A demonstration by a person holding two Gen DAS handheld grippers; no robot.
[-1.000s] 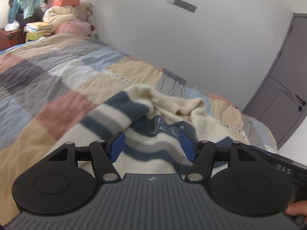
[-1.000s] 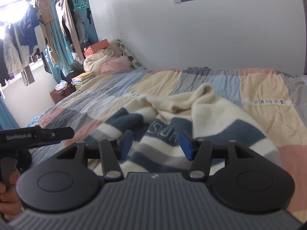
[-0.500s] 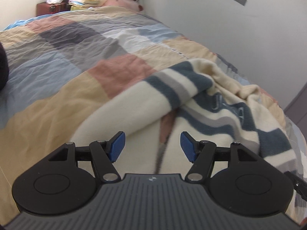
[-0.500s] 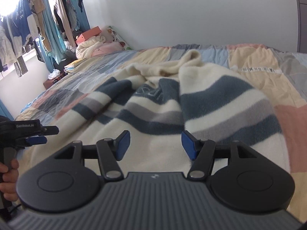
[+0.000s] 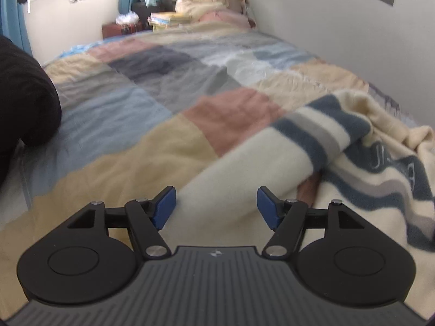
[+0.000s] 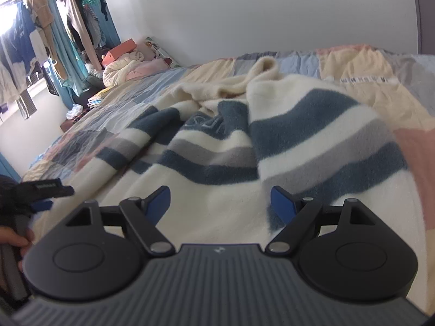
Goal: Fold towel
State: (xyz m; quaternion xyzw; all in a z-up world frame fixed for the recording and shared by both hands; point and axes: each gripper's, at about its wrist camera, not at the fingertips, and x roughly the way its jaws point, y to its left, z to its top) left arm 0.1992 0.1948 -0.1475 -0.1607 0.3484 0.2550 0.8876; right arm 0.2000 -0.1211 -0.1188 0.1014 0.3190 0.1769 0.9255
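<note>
Two tools are held low over a striped towel (image 6: 225, 146) that lies rumpled on a bed covered by a patchwork quilt (image 5: 152, 103). The left tool (image 5: 216, 206) is seen with its blue pads (image 5: 164, 207) spread wide and nothing between them, above the towel's plain cream near edge. The right tool (image 6: 220, 203) is likewise spread wide and empty, over the cream band near the towel's front edge. The towel is marked with dark blue and grey stripes, and its far part is bunched into folds toward the white wall (image 6: 244, 8). At the left edge of the right wrist view, a hand (image 6: 13, 241) is seen gripping the left tool's handle. Clothes (image 6: 40, 35) are hung by the window beyond the bed.
</note>
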